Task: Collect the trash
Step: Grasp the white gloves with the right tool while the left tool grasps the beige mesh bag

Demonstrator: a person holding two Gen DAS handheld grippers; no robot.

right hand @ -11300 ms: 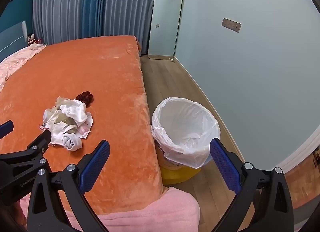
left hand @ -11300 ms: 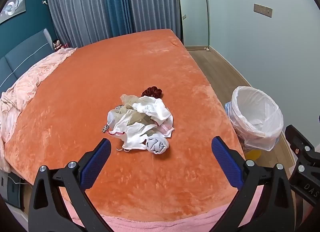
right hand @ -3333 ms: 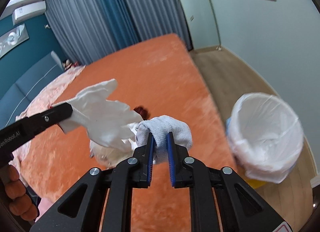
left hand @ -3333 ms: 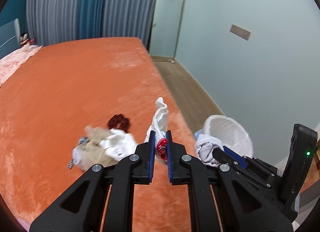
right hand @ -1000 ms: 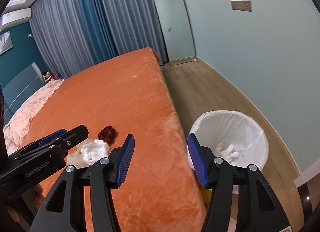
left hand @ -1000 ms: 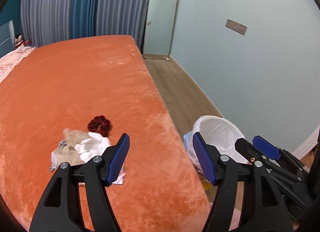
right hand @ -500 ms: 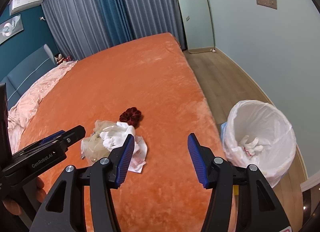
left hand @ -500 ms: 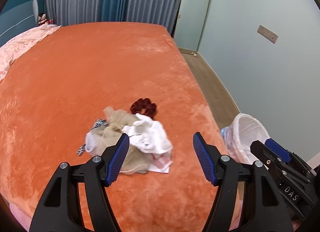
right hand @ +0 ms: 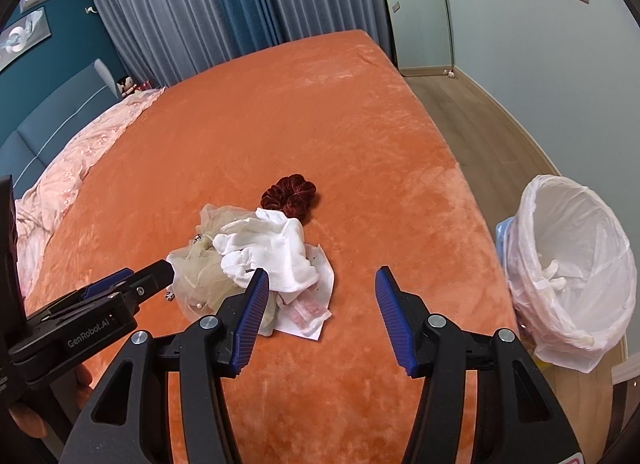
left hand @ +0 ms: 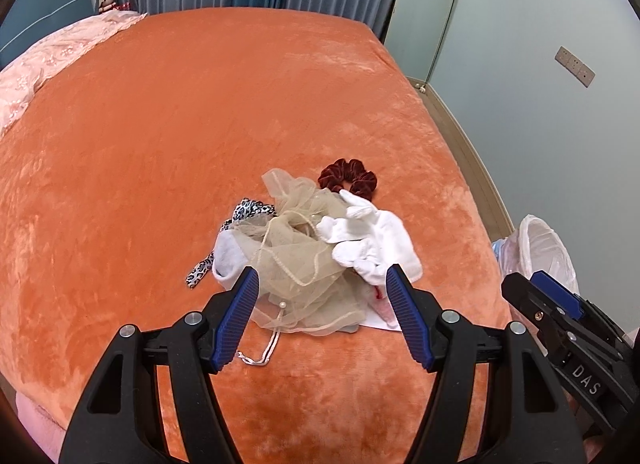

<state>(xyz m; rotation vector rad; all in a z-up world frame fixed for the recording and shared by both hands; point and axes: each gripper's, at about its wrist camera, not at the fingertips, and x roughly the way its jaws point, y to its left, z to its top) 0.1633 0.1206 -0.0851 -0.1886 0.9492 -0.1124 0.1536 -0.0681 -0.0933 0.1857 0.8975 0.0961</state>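
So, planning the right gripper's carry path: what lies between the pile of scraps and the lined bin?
Only bare orange bedspread, then the bed's edge, separates the pile from the bin; the right wrist view shows it.

A small heap of trash [left hand: 316,252] is seen lying on the orange bed [left hand: 200,111], near its right edge. White gloves [right hand: 268,252] are piled on top of crumpled beige tulle [left hand: 296,264], under which a pale grey cloth [left hand: 229,254] and a leopard-print strip [left hand: 248,209] are partly tucked. A flat white paper with a pink packet [right hand: 310,310] is found at the near side. A dark red velvet scrunchie [right hand: 290,193] is touched by the heap's far edge. A bin lined with a white bag [right hand: 576,264] stands on the floor beside the bed, and white gloves [right hand: 554,272] are seen inside it.
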